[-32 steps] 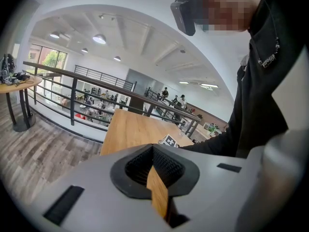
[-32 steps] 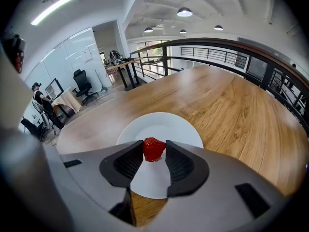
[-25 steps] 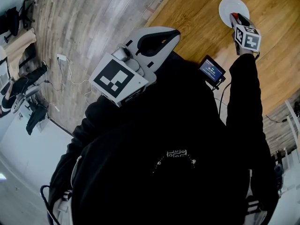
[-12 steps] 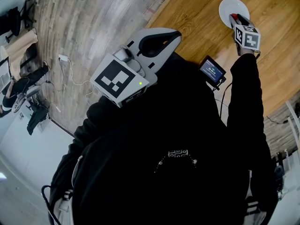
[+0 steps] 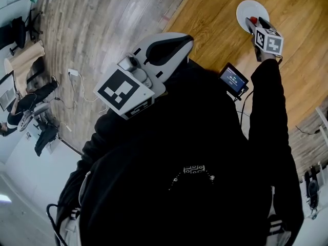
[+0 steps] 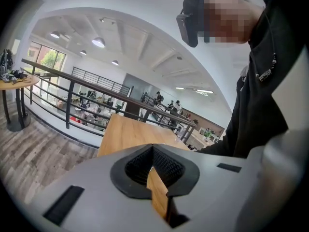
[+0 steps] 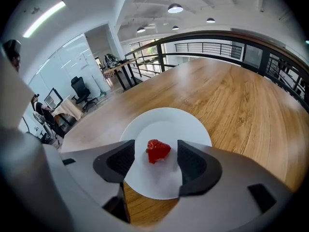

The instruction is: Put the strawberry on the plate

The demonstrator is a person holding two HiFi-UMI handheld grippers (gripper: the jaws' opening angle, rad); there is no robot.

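A red strawberry lies on the white plate, which rests on the wooden table. My right gripper hovers just over the plate with the strawberry between its dark pads. Its jaws are opening, and neither pad touches the fruit. In the head view this gripper sits at the plate's near edge at the upper right. My left gripper is held up in front of the person's chest, away from the table, its pads meeting at the tips with nothing between them.
A small screen device sits at the table's near edge, with a cable running down from it. Beyond the table's left edge is wood floor with a power strip and cable and office chairs. A railing runs behind the table.
The right gripper has stayed at the plate, shifting slightly up and left in the head view. The left gripper has barely moved.
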